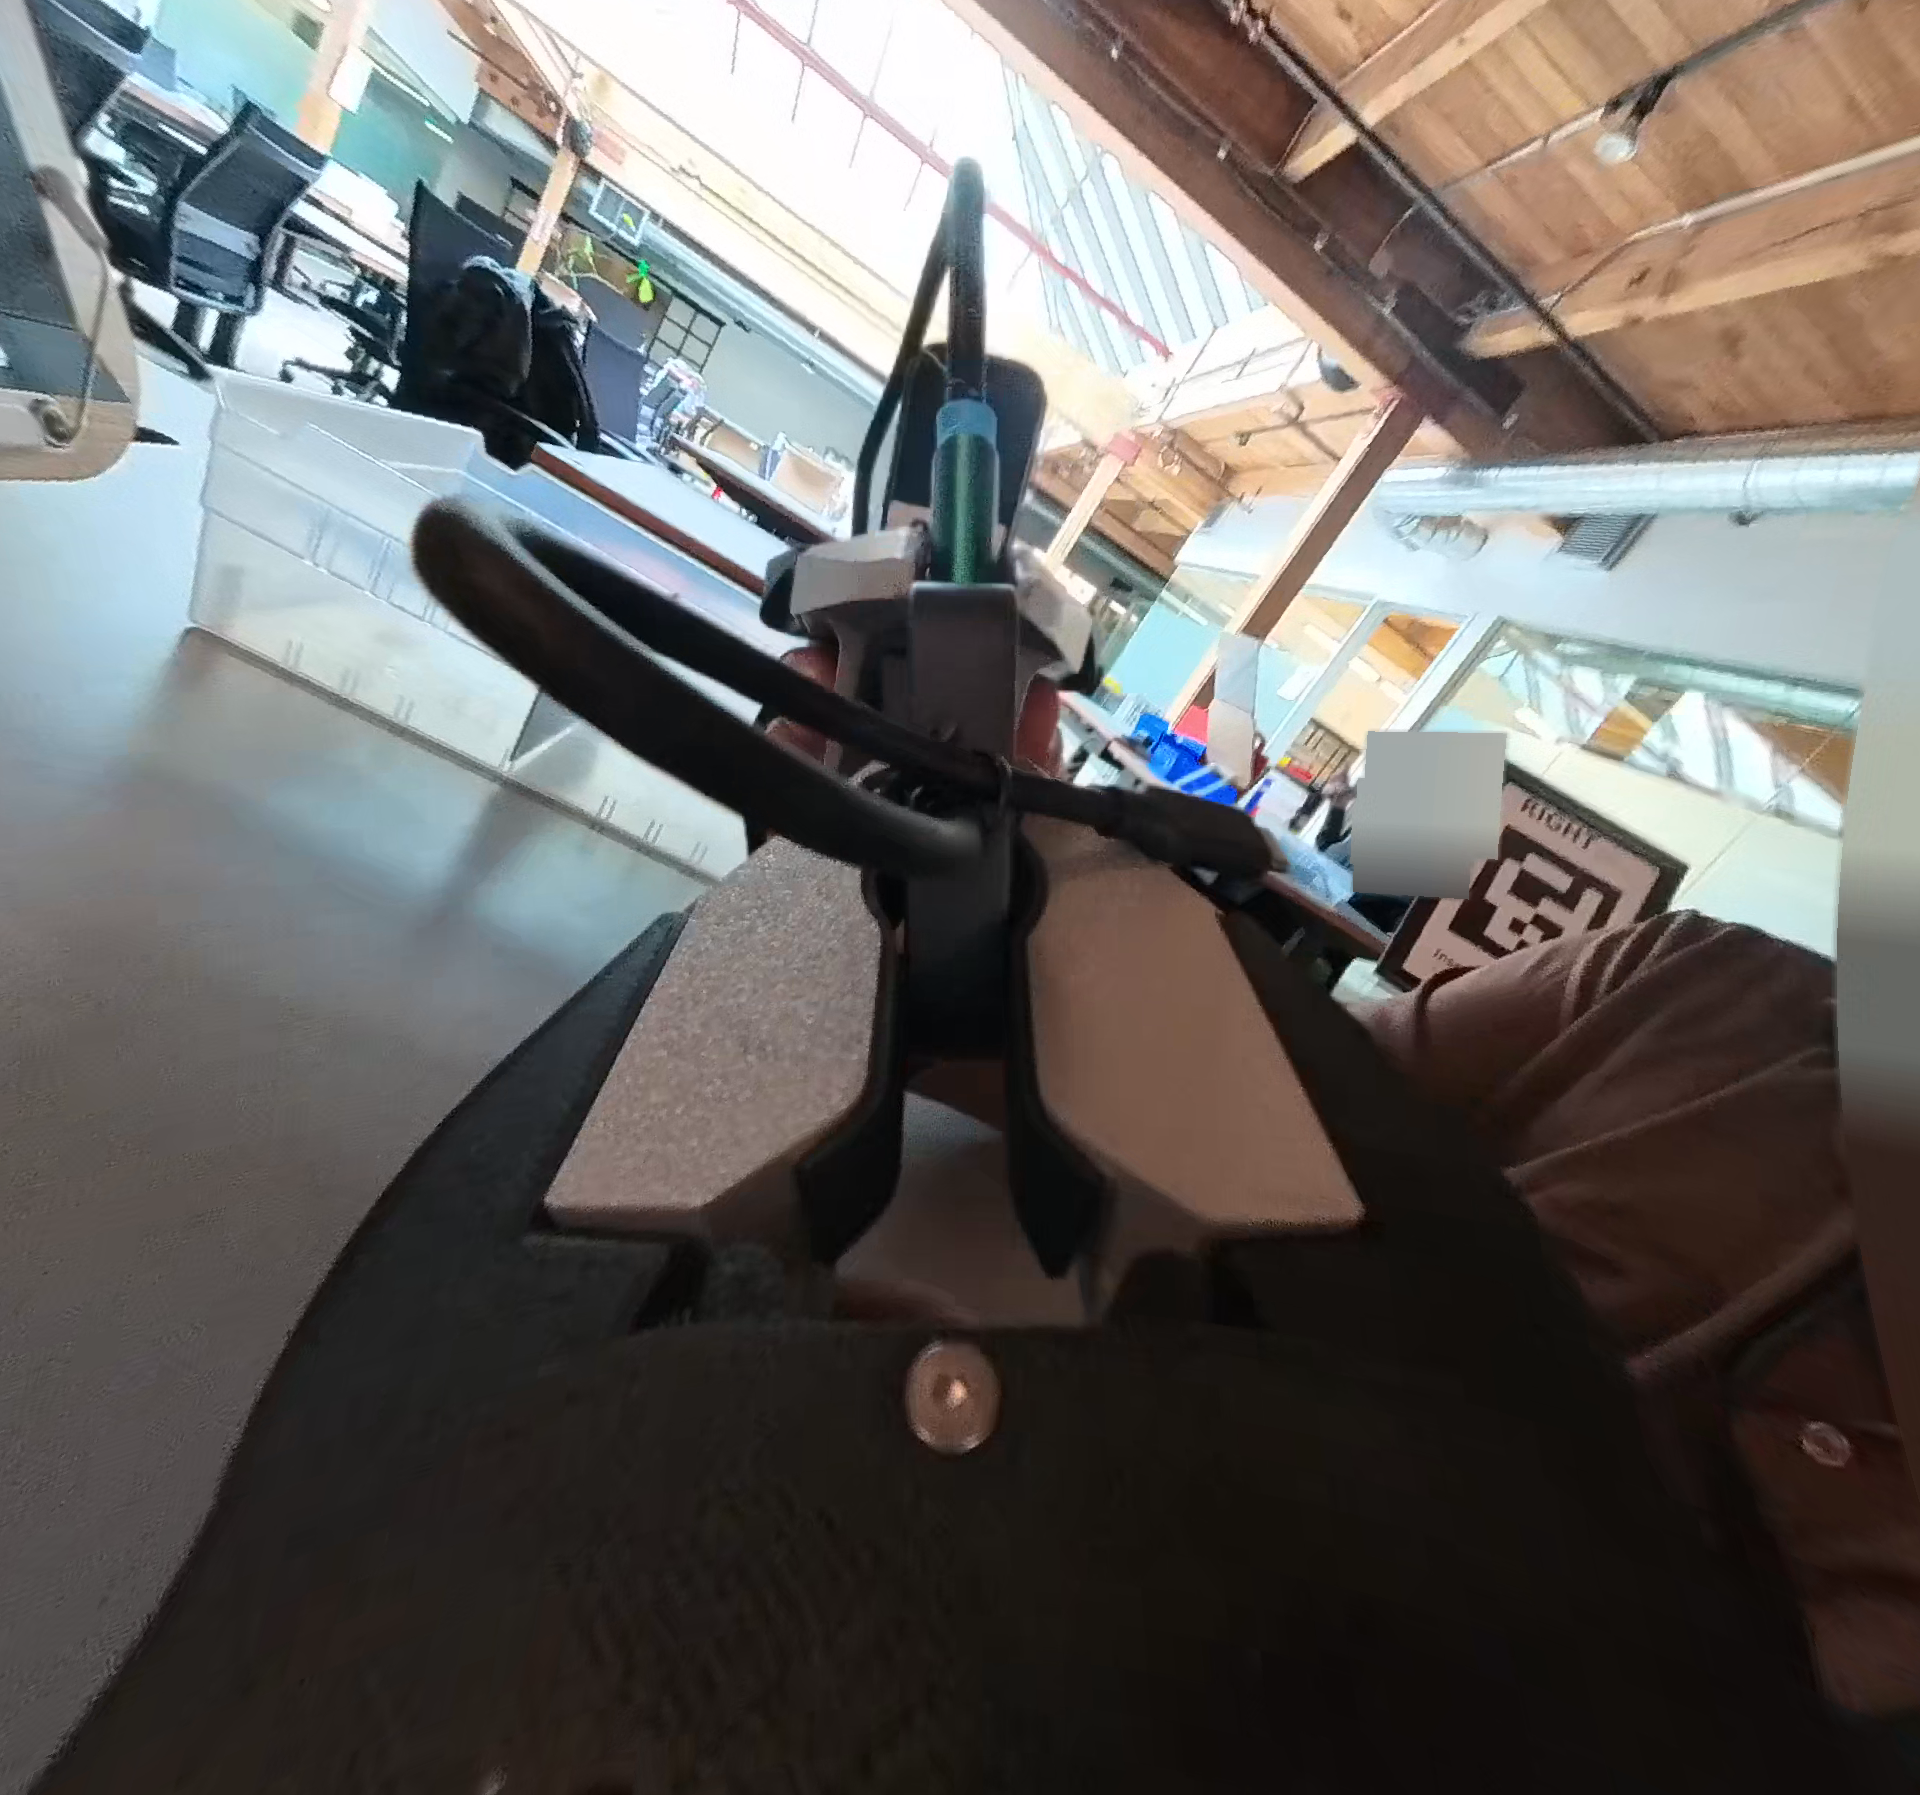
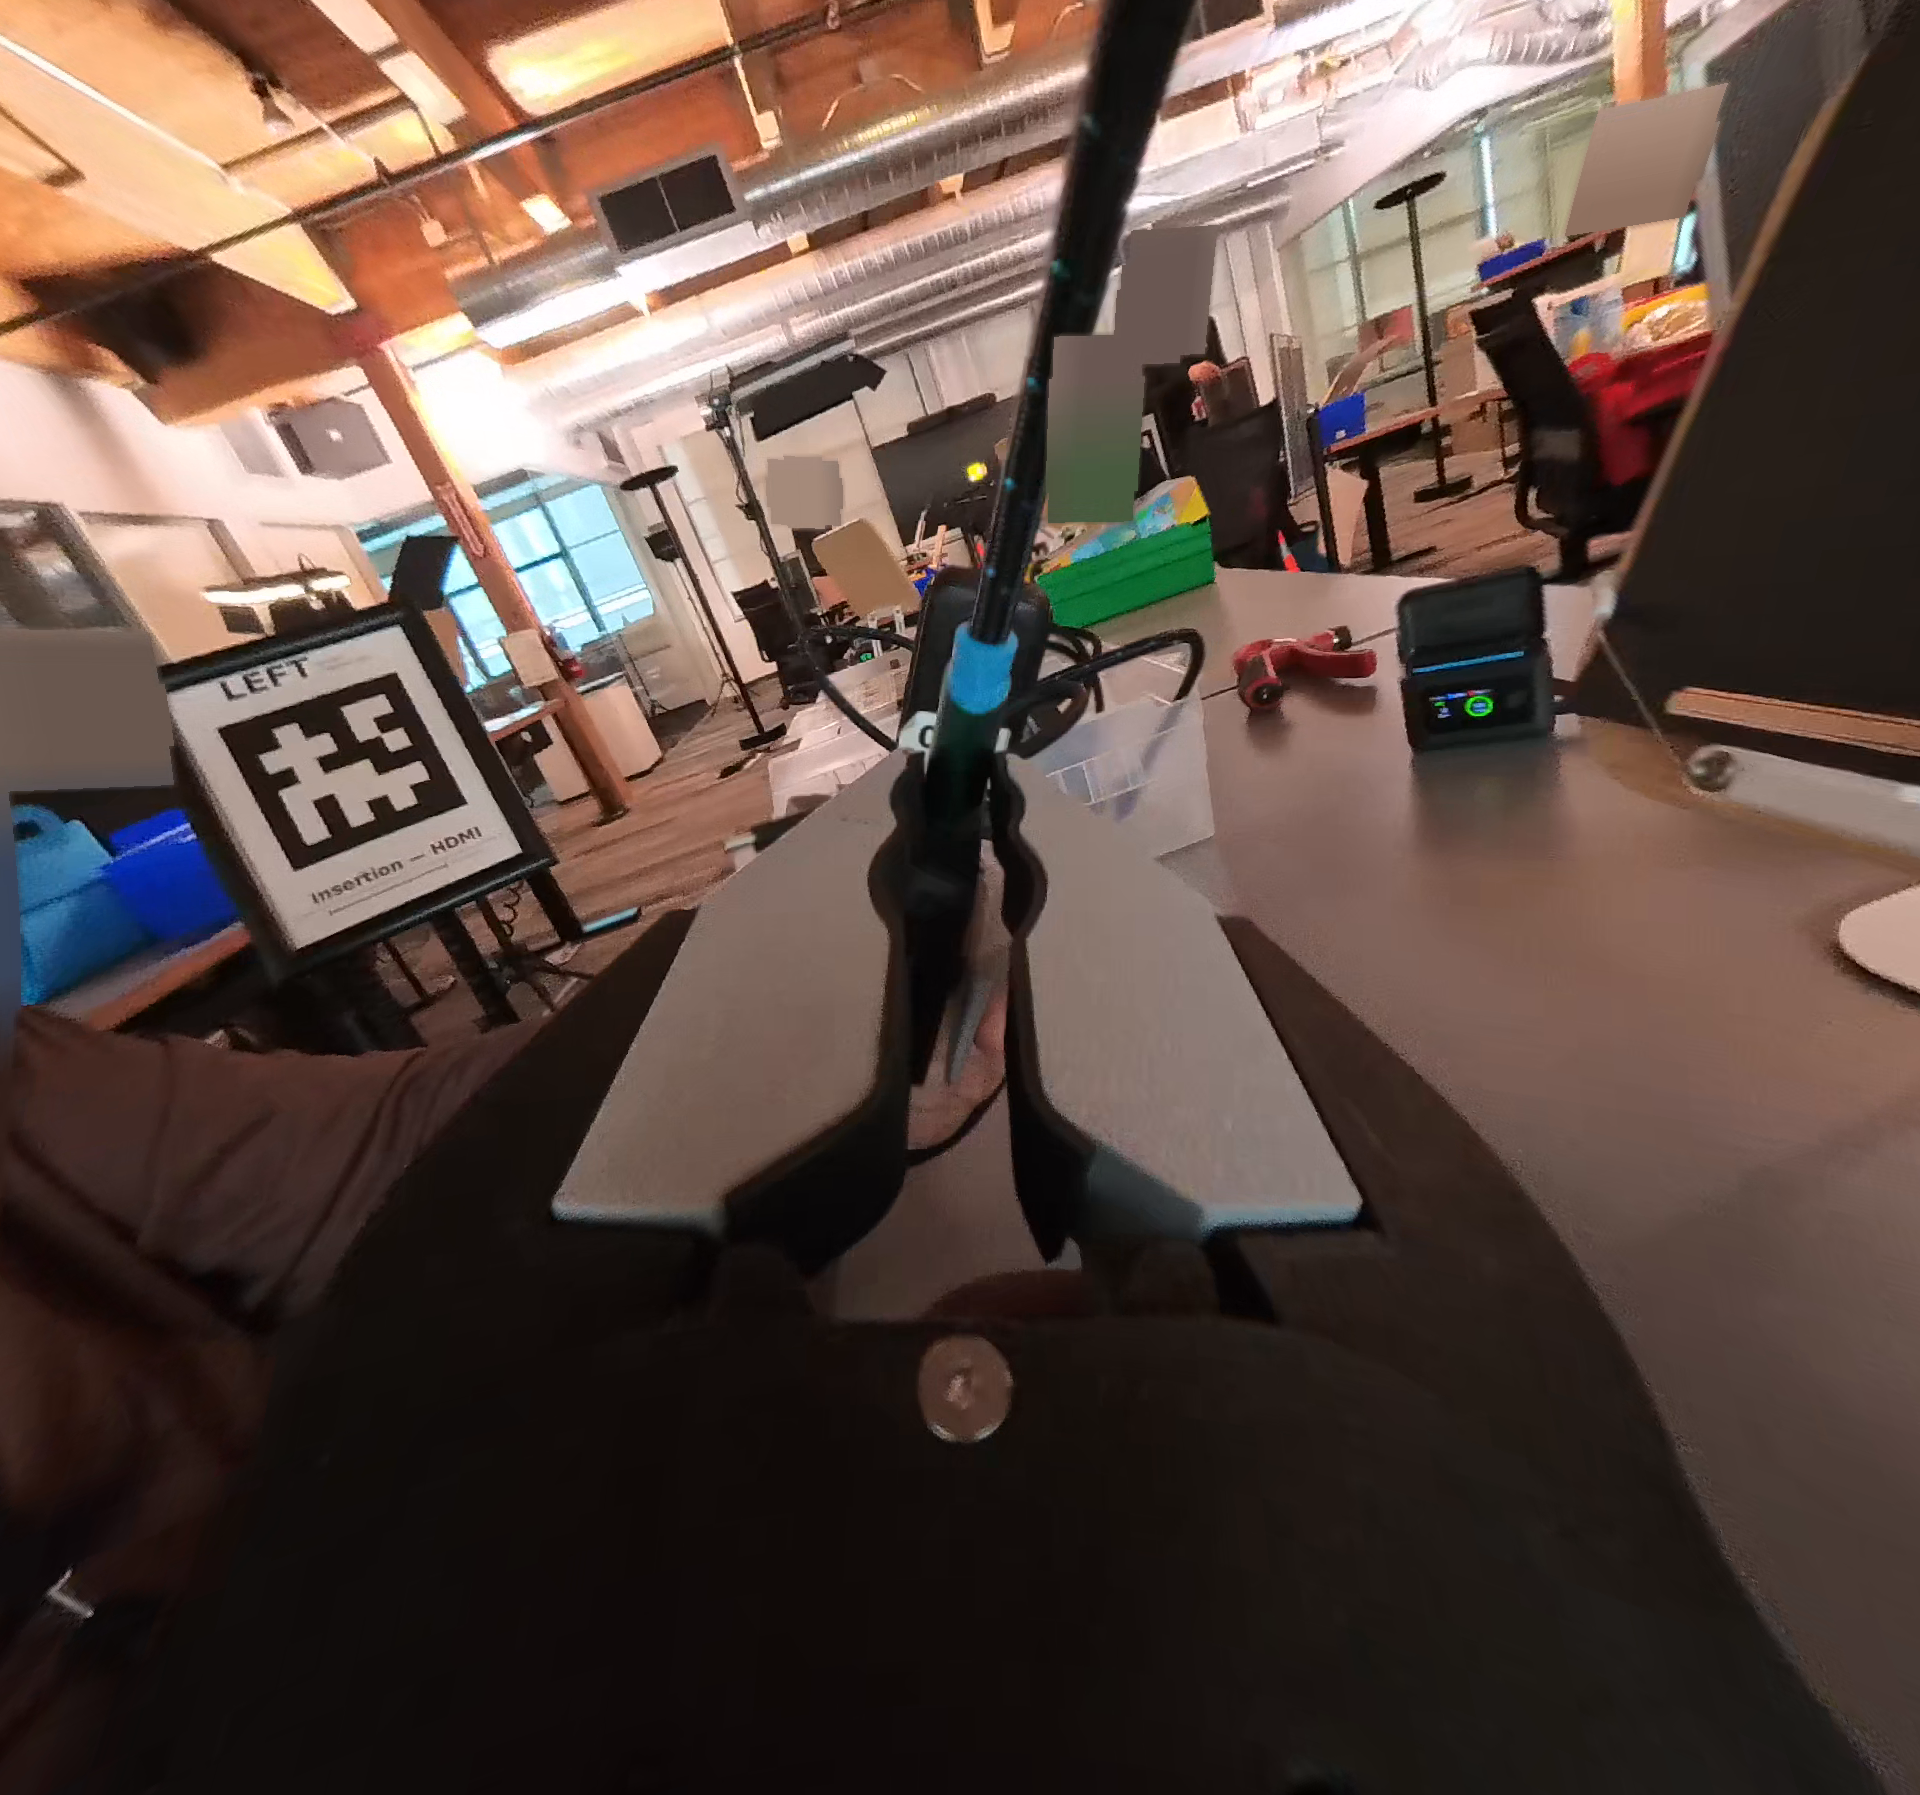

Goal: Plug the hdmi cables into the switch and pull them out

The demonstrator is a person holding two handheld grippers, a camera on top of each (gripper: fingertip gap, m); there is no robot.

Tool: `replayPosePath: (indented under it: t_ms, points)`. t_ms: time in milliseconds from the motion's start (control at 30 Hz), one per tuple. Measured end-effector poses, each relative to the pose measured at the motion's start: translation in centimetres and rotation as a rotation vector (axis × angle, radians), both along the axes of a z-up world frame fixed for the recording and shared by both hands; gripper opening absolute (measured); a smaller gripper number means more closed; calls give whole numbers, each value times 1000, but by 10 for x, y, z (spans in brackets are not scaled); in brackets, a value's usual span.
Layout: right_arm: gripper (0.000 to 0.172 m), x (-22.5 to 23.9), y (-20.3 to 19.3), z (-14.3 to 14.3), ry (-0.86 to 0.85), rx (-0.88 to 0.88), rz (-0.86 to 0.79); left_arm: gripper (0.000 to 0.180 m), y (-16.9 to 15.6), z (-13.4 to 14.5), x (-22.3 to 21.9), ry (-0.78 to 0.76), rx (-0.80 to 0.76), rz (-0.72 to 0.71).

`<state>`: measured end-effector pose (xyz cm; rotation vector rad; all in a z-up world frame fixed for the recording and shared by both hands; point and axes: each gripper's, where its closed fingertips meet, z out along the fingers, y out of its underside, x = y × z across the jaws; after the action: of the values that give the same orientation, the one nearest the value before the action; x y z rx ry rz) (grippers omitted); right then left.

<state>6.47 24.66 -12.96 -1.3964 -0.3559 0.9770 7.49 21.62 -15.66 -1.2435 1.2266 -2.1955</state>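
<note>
Left gripper (image 1: 956, 872) clamps the dark grey flat HDMI switch (image 1: 958, 675) at frame centre. Right gripper (image 2: 961, 810) pinches the green-bodied, blue-collared HDMI plug (image 2: 971, 696), just above its tips.

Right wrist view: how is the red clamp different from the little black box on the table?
The red clamp lies flat, while the little black box stands upright. The box has a small lit screen on its front; the clamp has none. The clamp is long and curvy; the box is blocky. Both rest on the dark table, not touching, with the clamp to the box's left.
</note>
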Motion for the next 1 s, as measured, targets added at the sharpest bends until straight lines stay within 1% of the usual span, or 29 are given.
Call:
replayPosePath:
  t_ms: [33, 67, 100, 167, 233, 267, 333, 500, 600, 700, 900, 1000]
  points:
    - [7, 5, -2, 1, 0, 6, -11, 12, 3, 3, -2, -13, -31, -1]
    - [1, 9, -4, 3, -8, 21, -25, 12, 6, 6, -3, -25, -53, -2]
    - [0, 13, -6, 4, -26, 35, -46, 11, 7, 7, -5, -30, -59, -1]
    - [0, 20, -4, 0, -43, 23, -83, 12, 8, 4, -3, -16, -54, 6]
    - [11, 17, -4, -4, -30, -7, -48, 12, 8, 0, 1, 7, -62, 15]
    - [12, 15, -4, -4, -23, -9, -31, 11, 8, -1, 3, 12, -65, 13]
    - [5, 13, -3, -6, -31, -9, -36, 12, 6, -3, 3, 13, -59, 9]
    - [5, 13, -1, -10, -31, -22, -43, 12, 7, -5, 6, 16, -47, 33]
    - [5, 17, 3, -15, -72, -31, -79, 11, 10, -11, 10, 37, -41, 67]
    - [5, 16, 3, -15, -92, -18, -97, 12, 10, -10, 9, 30, -57, 58]
    - [6, 15, 3, -13, -45, -20, -69, 12, 8, -8, 9, 11, -110, 27]
    - [6, 18, 9, -19, -109, -3, -147, 11, 15, -14, 13, 40, -68, 93]
